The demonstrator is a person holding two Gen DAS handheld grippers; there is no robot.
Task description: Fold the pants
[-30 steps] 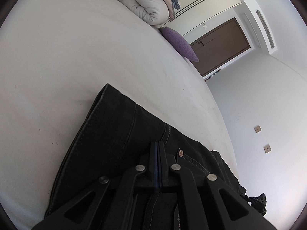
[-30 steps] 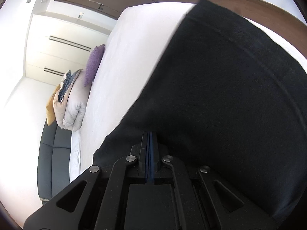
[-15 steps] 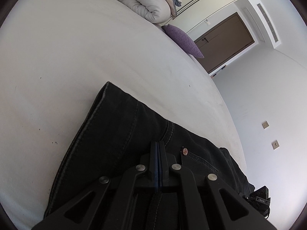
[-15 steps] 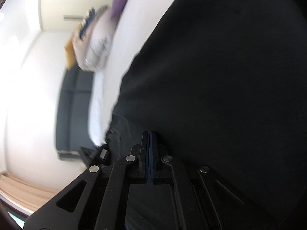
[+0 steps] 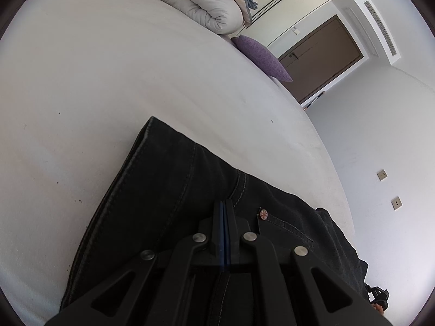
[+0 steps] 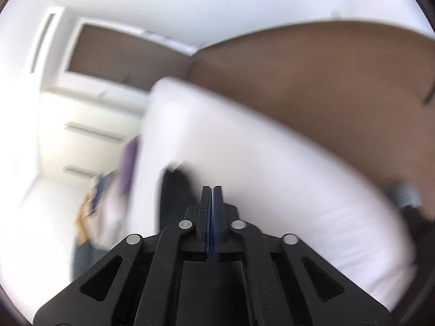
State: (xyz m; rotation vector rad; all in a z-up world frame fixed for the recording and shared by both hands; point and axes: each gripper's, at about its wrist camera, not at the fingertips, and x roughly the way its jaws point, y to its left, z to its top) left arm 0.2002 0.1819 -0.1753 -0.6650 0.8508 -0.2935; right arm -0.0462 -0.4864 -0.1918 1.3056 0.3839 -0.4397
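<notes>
At the near edge, left grip: the left gripper [image 5: 224,206] has its jaws together, tips resting low on the pants [image 5: 168,190] beside a stitched seam; whether cloth is pinched between the pads cannot be seen, but the pose reads as pinning this end down while the other hand works
Beside the tips, detail: a copper rivet [image 5: 263,214] marks a pocket corner just right of the gripper, so this looks like the waist end
Across the spread, garment: black denim with pale topstitching, lying flat on the bed [image 5: 108,81] with a doubled, thick left edge and a squared far corner; it appears already folded lengthwise, leg on leg, with a further fold likely to come
On the right side, right grip: the right gripper [image 6: 212,193] has just been opening, its pads a slit apart with nothing between them; the view is smeared by motion, and only a dark blur of pants shows just left of the tips
Beyond the cloth, surface: plain white sheet, bare and smooth, giving room to lay the fold
At the far end, bedding: a rolled grey duvet [image 5: 201,2] and a purple cushion [image 5: 261,57] sit well apart from the pants
Farthest back, room: a brown door [image 5: 320,57] in a pale wall
</notes>
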